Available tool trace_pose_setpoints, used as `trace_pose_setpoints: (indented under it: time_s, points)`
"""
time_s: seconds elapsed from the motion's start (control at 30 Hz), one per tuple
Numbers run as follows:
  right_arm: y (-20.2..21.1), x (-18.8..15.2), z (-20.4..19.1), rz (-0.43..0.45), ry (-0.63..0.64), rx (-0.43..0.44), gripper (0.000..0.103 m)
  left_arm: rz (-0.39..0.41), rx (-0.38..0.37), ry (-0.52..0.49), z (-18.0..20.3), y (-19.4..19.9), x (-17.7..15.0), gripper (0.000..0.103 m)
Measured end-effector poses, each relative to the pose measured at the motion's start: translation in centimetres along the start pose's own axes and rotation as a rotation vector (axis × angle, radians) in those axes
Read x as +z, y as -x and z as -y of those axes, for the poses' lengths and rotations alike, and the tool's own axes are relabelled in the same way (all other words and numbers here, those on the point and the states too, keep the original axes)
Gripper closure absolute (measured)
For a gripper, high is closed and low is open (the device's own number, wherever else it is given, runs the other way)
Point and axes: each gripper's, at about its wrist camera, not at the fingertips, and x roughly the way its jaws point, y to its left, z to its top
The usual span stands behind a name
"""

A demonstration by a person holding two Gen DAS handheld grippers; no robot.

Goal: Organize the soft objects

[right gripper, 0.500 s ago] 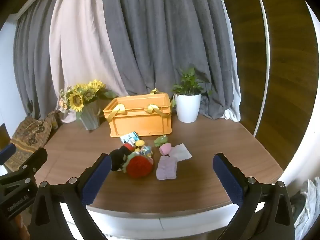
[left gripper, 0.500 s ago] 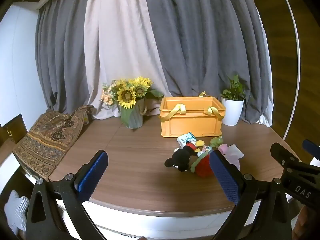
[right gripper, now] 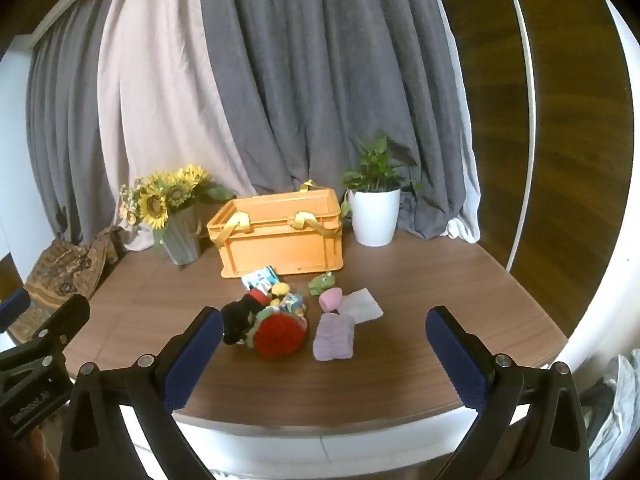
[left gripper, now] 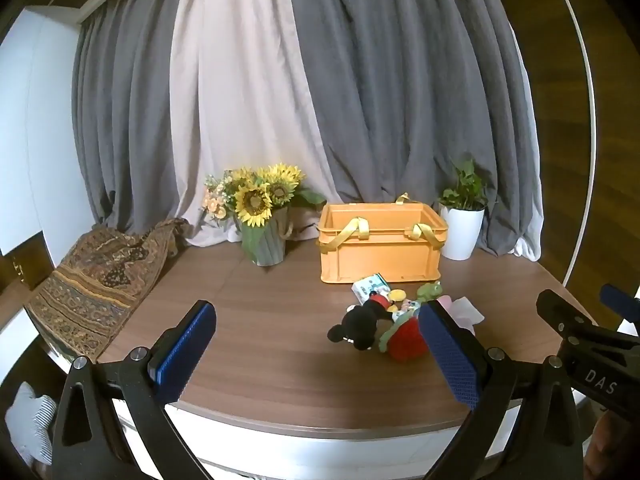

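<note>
A heap of soft toys lies on the wooden table (right gripper: pixel 420 280) in front of an orange crate (right gripper: pixel 280 236) with yellow handles. In it are a black mouse plush (right gripper: pixel 240 318), a red knitted toy (right gripper: pixel 278 334), a green frog (right gripper: pixel 322 281), a pink egg-shaped toy (right gripper: pixel 331 298), a lilac cloth (right gripper: pixel 335 338) and a white cloth (right gripper: pixel 362 305). My right gripper (right gripper: pixel 326 358) is open above the table's near edge, short of the heap. My left gripper (left gripper: pixel 318 350) is open too, left of the mouse plush (left gripper: pixel 360 326) and red toy (left gripper: pixel 406 340); the crate (left gripper: pixel 380 240) stands beyond.
A vase of sunflowers (left gripper: pixel 260 216) stands left of the crate and a white potted plant (right gripper: pixel 374 208) to its right. A patterned cloth (left gripper: pixel 100 276) drapes over the table's left side. Grey and pale curtains hang behind. The rounded table edge runs just under both grippers.
</note>
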Motion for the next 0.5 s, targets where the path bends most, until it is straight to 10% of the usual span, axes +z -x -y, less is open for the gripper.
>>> trace_pose_setpoints:
  time_s: [0.5]
  points:
    - [0.29, 0.29, 0.17, 0.000, -0.007, 0.005, 0.000, 0.032, 0.008, 0.002, -0.18, 0.90, 0.80, 0.000]
